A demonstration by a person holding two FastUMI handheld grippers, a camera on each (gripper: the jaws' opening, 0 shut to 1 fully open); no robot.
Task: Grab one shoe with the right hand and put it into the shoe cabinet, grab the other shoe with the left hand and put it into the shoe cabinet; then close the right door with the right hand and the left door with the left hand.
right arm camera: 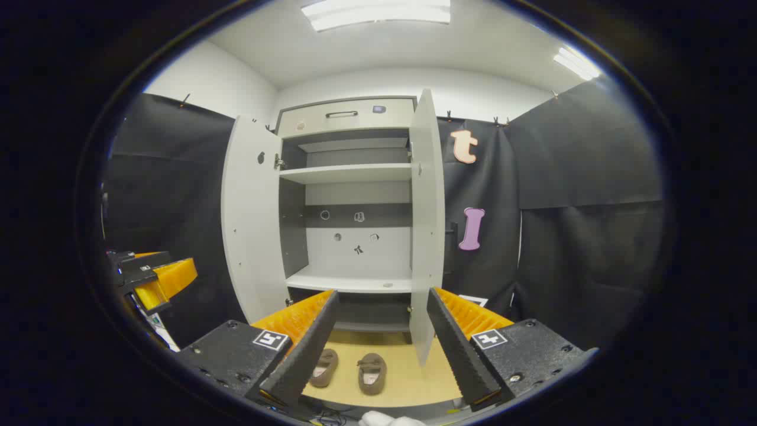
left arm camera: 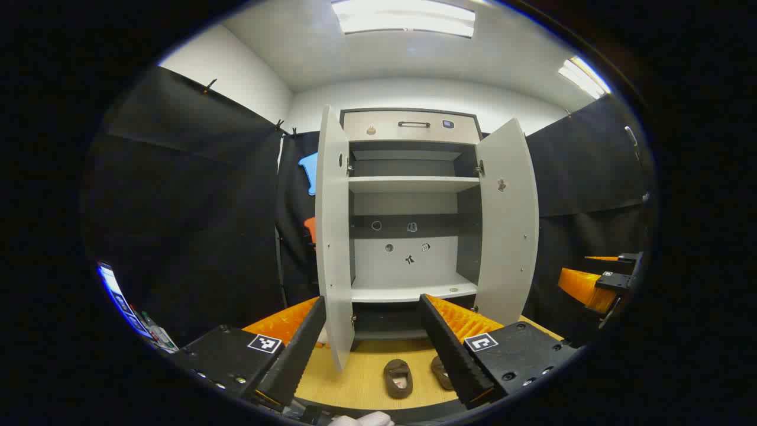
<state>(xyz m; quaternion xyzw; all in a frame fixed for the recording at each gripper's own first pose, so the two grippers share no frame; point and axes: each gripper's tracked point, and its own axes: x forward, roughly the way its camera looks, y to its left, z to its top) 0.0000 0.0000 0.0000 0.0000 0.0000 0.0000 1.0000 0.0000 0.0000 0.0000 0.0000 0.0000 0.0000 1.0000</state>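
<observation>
The white shoe cabinet (left arm camera: 408,127) stands ahead with its left door (left arm camera: 332,236) and right door (left arm camera: 507,225) both swung open. Its lower shelf (left arm camera: 408,290) is bare. Two brown shoes lie side by side on the wooden floor in front: one (left arm camera: 397,377) in plain sight, the other (left arm camera: 440,371) partly behind a finger. In the right gripper view they lie at left (right arm camera: 324,367) and right (right arm camera: 371,373). My left gripper (left arm camera: 372,300) is open above them, holding nothing. My right gripper (right arm camera: 382,294) is open too, also above the shoes.
Black cloth walls close in on both sides. The open doors (right arm camera: 254,225) (right arm camera: 426,225) jut out toward me. A drawer with a handle (left arm camera: 414,124) tops the cabinet. A lit screen (left arm camera: 118,296) sits low at the left. A white-gloved hand (right arm camera: 390,419) shows at the bottom.
</observation>
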